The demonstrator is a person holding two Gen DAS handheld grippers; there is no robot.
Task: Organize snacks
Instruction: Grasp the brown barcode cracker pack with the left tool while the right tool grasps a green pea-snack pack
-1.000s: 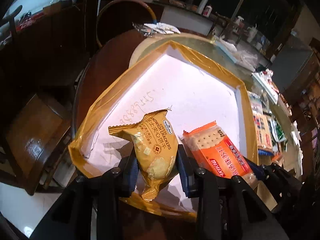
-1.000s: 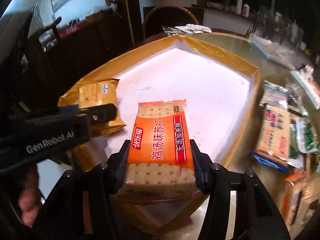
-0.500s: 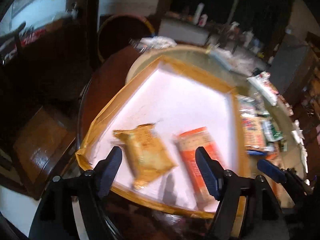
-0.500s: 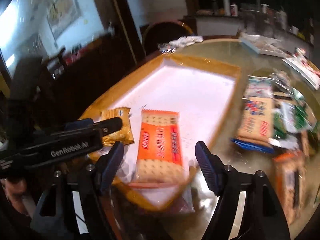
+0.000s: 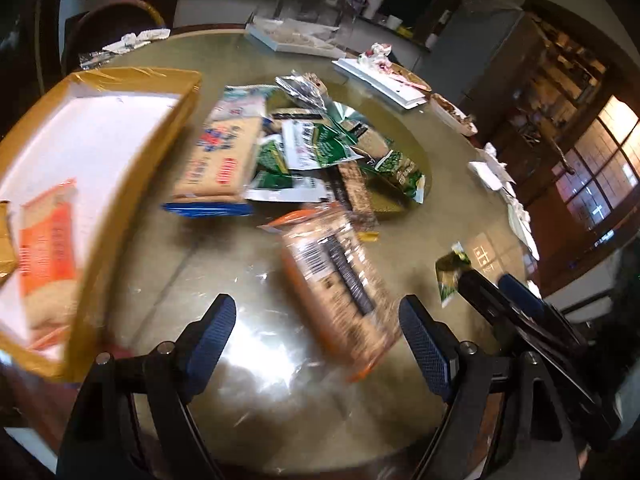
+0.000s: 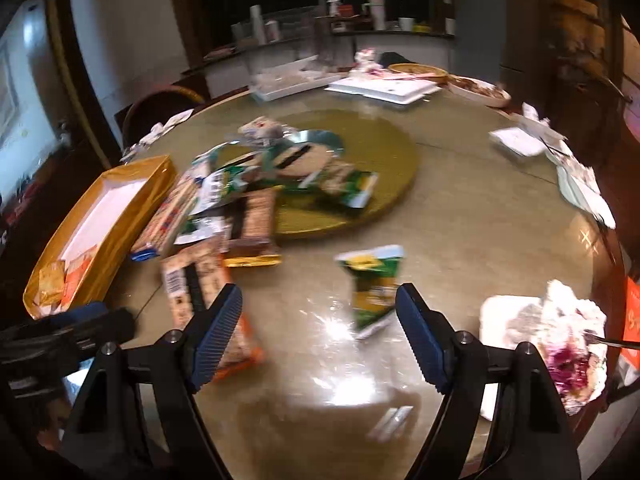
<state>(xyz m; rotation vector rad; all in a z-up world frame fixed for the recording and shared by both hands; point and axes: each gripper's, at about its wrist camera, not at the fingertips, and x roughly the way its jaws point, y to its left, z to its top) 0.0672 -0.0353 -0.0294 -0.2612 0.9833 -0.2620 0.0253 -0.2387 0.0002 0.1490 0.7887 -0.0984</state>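
Note:
The yellow-rimmed white tray (image 5: 132, 184) lies at the left and holds an orange cracker pack (image 5: 48, 248); a yellow pack shows at the frame edge. My left gripper (image 5: 316, 320) hovers over the glass table, its jaws opening, empty. Just ahead of it lies a blurred barcode-side cracker pack (image 5: 336, 280). My right gripper (image 6: 318, 320) is also opening and empty, with a green-and-yellow packet (image 6: 374, 284) lying on the table ahead of its jaws. In the right wrist view the tray (image 6: 120, 216) is far left.
A heap of loose snacks, with a blue-edged cracker pack (image 5: 220, 160) and green packets (image 5: 320, 148), spills off the round turntable (image 6: 392, 168). Crumpled stained tissues (image 6: 568, 336) sit at the near right. White trays (image 6: 384, 88) and dishes line the far rim.
Both grippers let go of their packs in the tray, opened wide and swung right, away from the tray to the loose snacks on the table.

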